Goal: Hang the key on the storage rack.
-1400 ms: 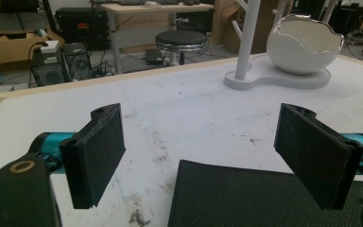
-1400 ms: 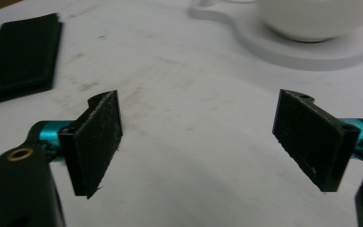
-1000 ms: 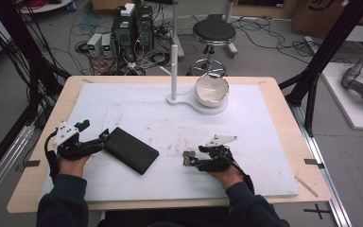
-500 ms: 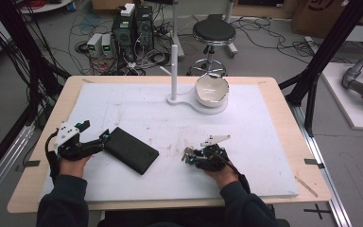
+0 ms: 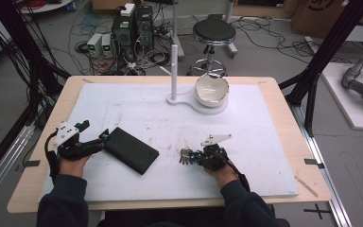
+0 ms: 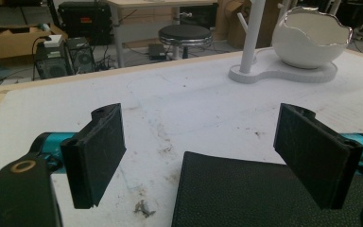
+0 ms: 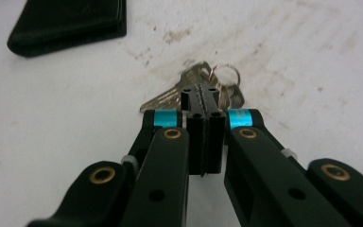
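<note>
Right claw (image 7: pixel 199 97): flat black ribbed pads pressed together, having just been closing. In the right gripper view the tips sit over a bunch of keys (image 7: pixel 196 85) at frame centre; silver metal blades fan left, a thin wire ring loops at the upper right. Can't tell if the pads actually pinch a key or just rest on top. In the high view the right claw (image 5: pixel 194 156) and keys (image 5: pixel 185 156) sit lower centre of the frame.

Left claw (image 6: pixel 203 151): spread wide, two rectangular rubber-faced pads on teal-collared arms. Near corner of a wallet (image 6: pixel 264 194) lies between them at the bottom of the left gripper view, not touched by either pad. Wallet is black, grained leather-like, flat rectangle. In the high view the left claw (image 5: pixel 105 138) is at lower left, and the wallet (image 5: pixel 131 150) lies diagonal just right of it.

Both lie on a white mat (image 5: pixel 246 123), matte and scuffed with grey smudges, covering a pale wooden desk (image 5: pixel 283 101). Upper centre: glossy white bowl (image 5: pixel 211 90) with jagged eggshell rim on a flat white base, a white peg post (image 5: pixel 174 71) beside it.
</note>
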`<state>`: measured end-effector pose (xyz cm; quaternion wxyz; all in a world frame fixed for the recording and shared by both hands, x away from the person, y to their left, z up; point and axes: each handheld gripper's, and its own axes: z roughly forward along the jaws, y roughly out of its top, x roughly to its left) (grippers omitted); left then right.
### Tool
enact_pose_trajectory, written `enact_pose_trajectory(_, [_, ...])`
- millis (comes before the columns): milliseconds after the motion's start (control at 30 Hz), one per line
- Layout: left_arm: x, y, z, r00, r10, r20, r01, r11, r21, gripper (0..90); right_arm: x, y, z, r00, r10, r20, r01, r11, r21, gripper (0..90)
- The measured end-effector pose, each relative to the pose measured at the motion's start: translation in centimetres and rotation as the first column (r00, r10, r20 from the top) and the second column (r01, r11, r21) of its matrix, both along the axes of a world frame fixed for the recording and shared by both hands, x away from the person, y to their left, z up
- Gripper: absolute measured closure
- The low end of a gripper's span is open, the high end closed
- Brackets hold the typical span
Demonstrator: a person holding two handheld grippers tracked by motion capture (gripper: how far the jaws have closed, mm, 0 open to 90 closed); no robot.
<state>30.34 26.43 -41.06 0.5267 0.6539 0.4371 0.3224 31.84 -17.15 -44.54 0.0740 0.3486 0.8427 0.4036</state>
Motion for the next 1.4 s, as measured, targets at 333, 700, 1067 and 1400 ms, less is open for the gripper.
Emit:
enact_pose_trajectory(333, [0.0, -0.1, -0.1, 1.0, 0.0, -0.004, 0.0, 1.0, 0.006, 17.1, 0.0, 0.6, -0.4, 0.9967, -0.038, 0.072, 0.047, 0.989, -0.14, 54.4])
enact_pose_trajectory(700, [0.0, 0.0, -0.1, 0.9999, 0.002, -0.01, -0.002, 0.9999, 0.011, 17.1, 1.0, -0.5, -0.2, 0.9981, -0.061, -0.004, 0.06, 0.9938, -0.094, 84.3])
enact_pose_trajectory(1067, [0.0, 0.1, -0.1, 1.0, 0.007, -0.006, -0.007, 1.0, 0.005, 17.2, -0.6, 0.9, 1.0, 0.9799, 0.033, 0.197, 0.006, 0.9806, -0.196, 89.6])
enact_pose_trajectory(1400, [0.0, 0.3, -0.1, 0.9999, 0.011, -0.007, -0.011, 0.9999, 0.009, 17.2, -0.3, 1.0, 0.7, 0.9881, 0.053, 0.145, -0.028, 0.9857, -0.166, 88.9])
